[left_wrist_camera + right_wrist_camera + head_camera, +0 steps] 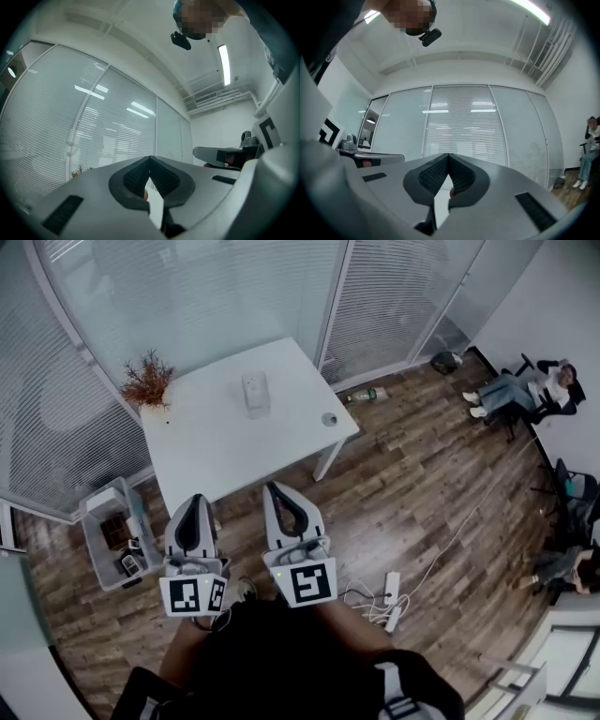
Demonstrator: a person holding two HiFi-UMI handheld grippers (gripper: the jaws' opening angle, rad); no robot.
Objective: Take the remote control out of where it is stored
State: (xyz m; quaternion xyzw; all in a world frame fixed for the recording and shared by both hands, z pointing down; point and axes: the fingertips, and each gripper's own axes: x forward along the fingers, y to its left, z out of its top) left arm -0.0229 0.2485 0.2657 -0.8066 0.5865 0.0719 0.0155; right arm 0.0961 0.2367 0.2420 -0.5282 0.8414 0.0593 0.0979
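The remote is not being made out for certain in any view; it is being judged to sit in the white holder (255,395) standing on the table (216,451), well apart from both grippers. Nothing is being grasped: the left gripper (195,499) and the right gripper (273,487) are being held clenched on nothing, tips together, short of the table's near edge. The task is being judged as barely begun, with the reach, grasp and lift-out all left.

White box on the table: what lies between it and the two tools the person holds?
Only bare tabletop separates the white box from the left tool and right tool, as the head view shows.
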